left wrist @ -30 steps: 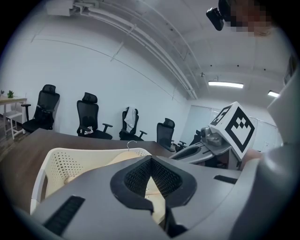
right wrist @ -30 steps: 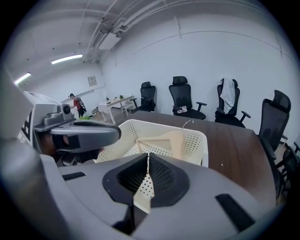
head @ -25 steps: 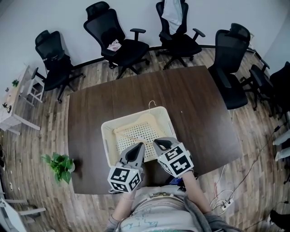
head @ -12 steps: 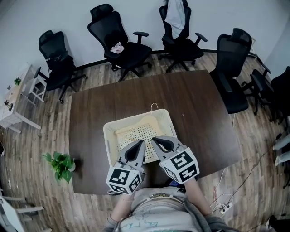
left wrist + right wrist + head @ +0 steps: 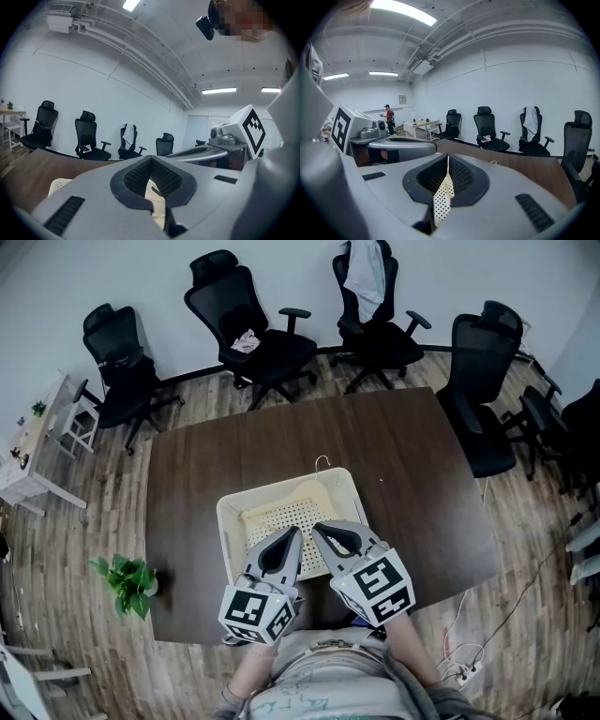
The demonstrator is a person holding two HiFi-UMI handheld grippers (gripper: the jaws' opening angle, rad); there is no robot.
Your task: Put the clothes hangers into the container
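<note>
A cream perforated basket (image 5: 228, 524) stands on the dark wooden table (image 5: 394, 456). A pale wooden hanger (image 5: 281, 503) lies inside it, its wire hook (image 5: 322, 462) poking over the far rim. My left gripper (image 5: 292, 536) and right gripper (image 5: 317, 529) hover side by side above the basket's near edge, both shut with nothing in them. In the left gripper view the left gripper (image 5: 151, 159) has its jaws together, with the basket (image 5: 58, 184) below. The right gripper view shows the right gripper (image 5: 448, 157) with jaws meeting over the basket's dotted floor (image 5: 440, 200).
Several black office chairs (image 5: 258, 343) ring the table's far and right sides. A potted plant (image 5: 126, 581) sits on the floor at the left, near a small white table (image 5: 37, 446). Cables (image 5: 464, 652) lie on the floor at the right. A person (image 5: 388, 120) stands far off.
Both grippers have lifted a little above the basket's near edge, still shut and empty. The hanger and basket have not moved.
</note>
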